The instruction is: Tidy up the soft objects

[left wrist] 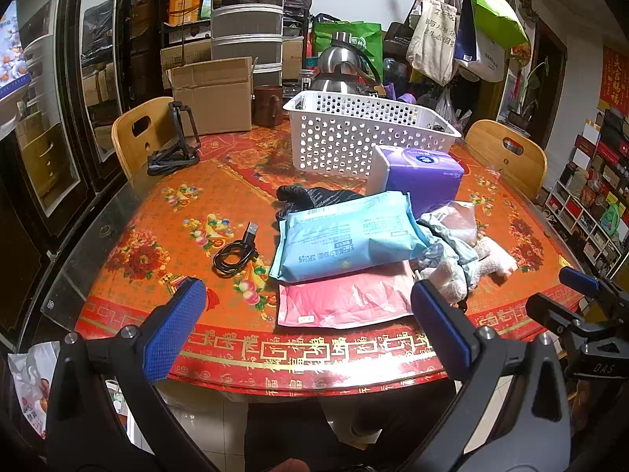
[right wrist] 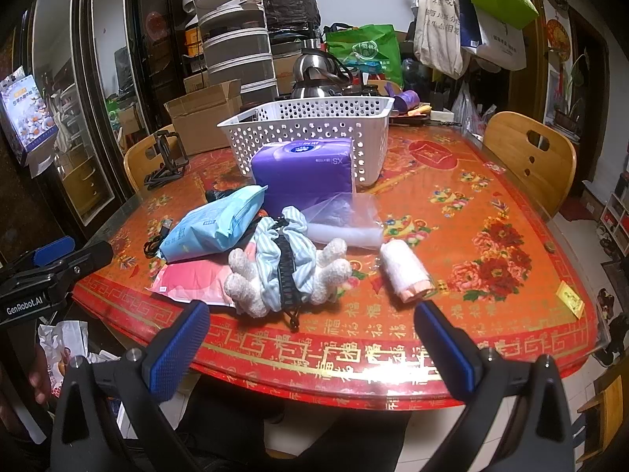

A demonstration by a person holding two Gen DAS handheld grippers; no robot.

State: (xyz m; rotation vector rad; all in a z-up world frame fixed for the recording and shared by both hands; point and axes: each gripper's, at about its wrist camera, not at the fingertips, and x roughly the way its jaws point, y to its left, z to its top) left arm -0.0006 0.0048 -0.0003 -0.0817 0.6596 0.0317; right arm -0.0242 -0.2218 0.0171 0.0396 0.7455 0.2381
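Note:
A white perforated basket point(left wrist: 354, 133) point(right wrist: 314, 133) stands at the back of the table. In front of it lie a purple tissue pack point(left wrist: 424, 177) point(right wrist: 302, 177), a light blue wipes pack point(left wrist: 346, 236) point(right wrist: 212, 224), a black glove point(left wrist: 310, 196), a pink flat packet point(left wrist: 346, 299) point(right wrist: 184, 279), a striped cloth with white fuzzy gloves point(left wrist: 460, 263) point(right wrist: 287, 271), a clear plastic bag point(right wrist: 346, 220) and a pink-white roll point(right wrist: 405, 271). My left gripper point(left wrist: 306, 326) and right gripper point(right wrist: 310, 346) are both open and empty, at the table's near edge.
A black USB cable point(left wrist: 236, 255) lies left of the wipes pack. A black stand point(left wrist: 177, 145), a cardboard box point(left wrist: 216, 94), a brown mug point(left wrist: 269, 104) and a steel kettle point(left wrist: 338, 67) stand at the back. Wooden chairs point(left wrist: 507, 157) flank the table.

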